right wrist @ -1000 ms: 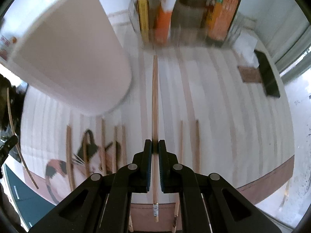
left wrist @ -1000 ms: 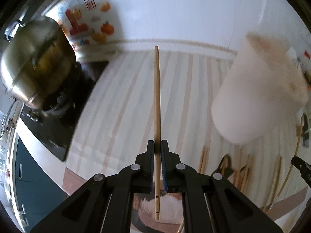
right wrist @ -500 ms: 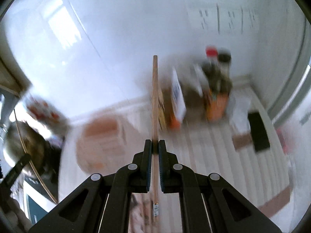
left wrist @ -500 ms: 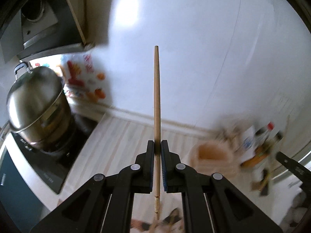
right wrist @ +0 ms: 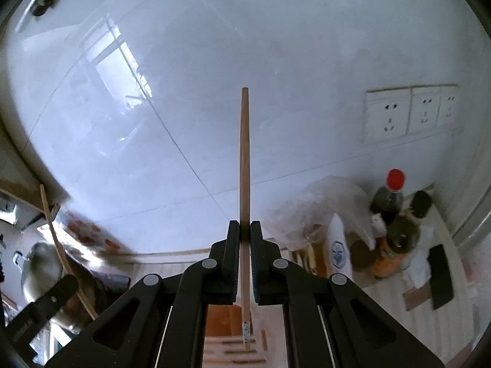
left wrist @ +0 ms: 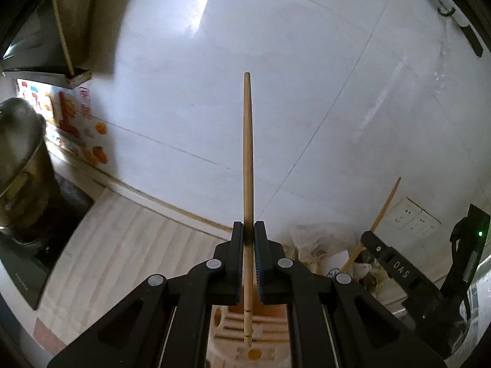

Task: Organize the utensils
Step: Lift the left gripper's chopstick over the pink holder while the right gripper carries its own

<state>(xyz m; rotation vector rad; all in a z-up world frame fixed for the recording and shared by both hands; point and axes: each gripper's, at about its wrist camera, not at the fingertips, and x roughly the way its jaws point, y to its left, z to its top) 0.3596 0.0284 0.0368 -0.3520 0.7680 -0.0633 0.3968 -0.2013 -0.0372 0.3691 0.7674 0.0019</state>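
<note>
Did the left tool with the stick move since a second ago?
Yes. The left tool, shut on its chopstick, tipped upward: earlier it faced the striped counter; now it faces the white wall tiles above.

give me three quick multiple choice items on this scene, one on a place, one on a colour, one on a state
1. Where does the lower end of the left gripper's thin wooden chopstick hang?
A. over the slotted orange holder
B. over the steel pot
C. over the wall sockets

2. What colour is the cap of the dark sauce bottle?
A. green
B. red
C. white

3. How is the right gripper?
A. open and empty
B. shut on a spoon
C. shut on a slim wooden chopstick

Answers: 1 A, the tip hangs above the holder between the jaws; 2 B, a red cap tops it; 3 C, both jaws press on the stick.
</note>
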